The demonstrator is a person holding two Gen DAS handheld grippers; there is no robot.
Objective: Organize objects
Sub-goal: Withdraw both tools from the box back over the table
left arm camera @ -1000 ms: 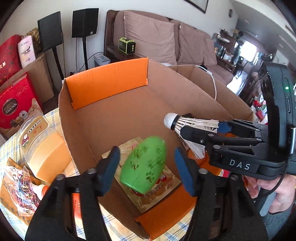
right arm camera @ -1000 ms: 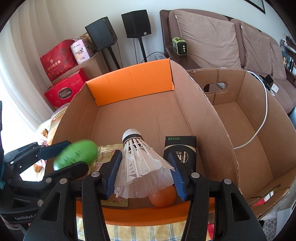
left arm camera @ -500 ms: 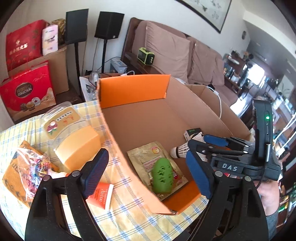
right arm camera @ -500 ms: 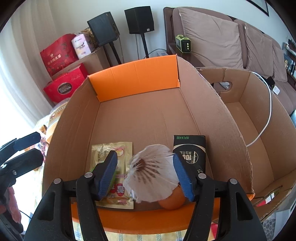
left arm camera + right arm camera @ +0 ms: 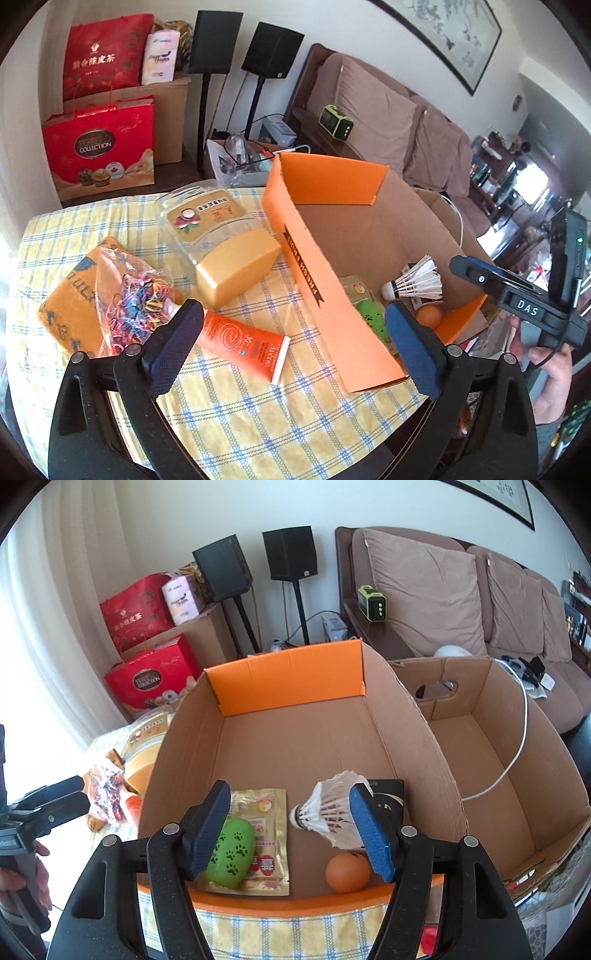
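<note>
The orange-edged cardboard box [image 5: 295, 746] holds a green paw-print toy [image 5: 231, 853], a gold sachet [image 5: 271, 812], a white shuttlecock [image 5: 325, 812], an orange ball [image 5: 347, 871] and a black packet [image 5: 388, 797]. My right gripper [image 5: 289, 794] hovers over the box's near edge. Its jaws are opening, and the shuttlecock lies loose below them. My left gripper [image 5: 291, 332] is over the table left of the box, its jaws opening wide and empty. Under it lies an orange tube [image 5: 240, 341]. A bag of rubber bands [image 5: 136, 299] and a gold-lidded jar [image 5: 221, 251] lie beyond.
The yellow checked tablecloth [image 5: 258, 406] covers the table. An orange pouch [image 5: 66, 314] lies under the rubber-band bag. A second, plain cardboard box [image 5: 498, 738] with a white cable stands right of the first. Red gift bags, speakers and a sofa are behind.
The left gripper let the green toy drop into the box, drew back left over the table and opened wide. The right gripper opened and rose; the shuttlecock fell onto the box floor.
</note>
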